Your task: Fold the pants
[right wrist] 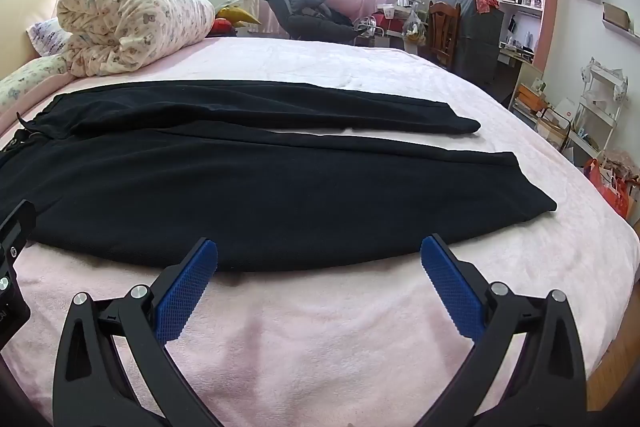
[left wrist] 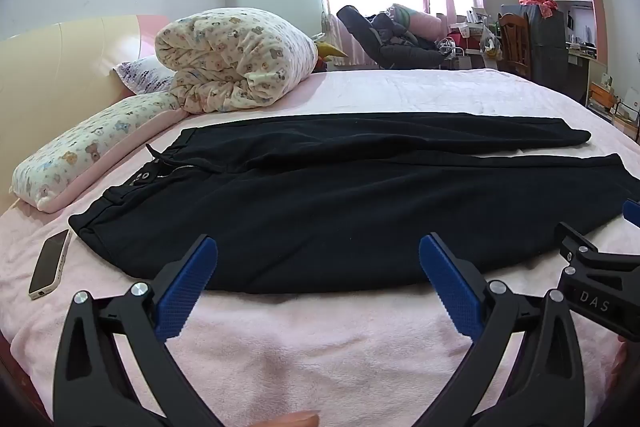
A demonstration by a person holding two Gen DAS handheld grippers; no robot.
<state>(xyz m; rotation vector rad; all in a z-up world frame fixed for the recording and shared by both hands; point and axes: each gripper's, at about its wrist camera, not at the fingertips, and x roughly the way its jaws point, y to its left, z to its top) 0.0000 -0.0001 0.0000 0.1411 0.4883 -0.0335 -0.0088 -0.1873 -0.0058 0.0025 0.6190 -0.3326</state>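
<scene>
Black pants (left wrist: 340, 203) lie flat across the pink bed, waistband to the left, both legs stretched to the right with a narrow gap between the cuffs; they also show in the right wrist view (right wrist: 260, 195). My left gripper (left wrist: 318, 251) is open and empty, its blue pads just above the near edge of the pants by the waist and thigh. My right gripper (right wrist: 319, 251) is open and empty above the near edge of the near leg. The right gripper's body (left wrist: 600, 279) shows at the right of the left wrist view.
A phone (left wrist: 50, 263) lies on the pink blanket (left wrist: 320, 339) left of the waistband. A rolled bear-print quilt (left wrist: 236, 59) and pillows (left wrist: 84, 151) sit at the bed's head. A chair with clothes (right wrist: 316, 11), a desk and shelves (right wrist: 516, 11) stand beyond the bed.
</scene>
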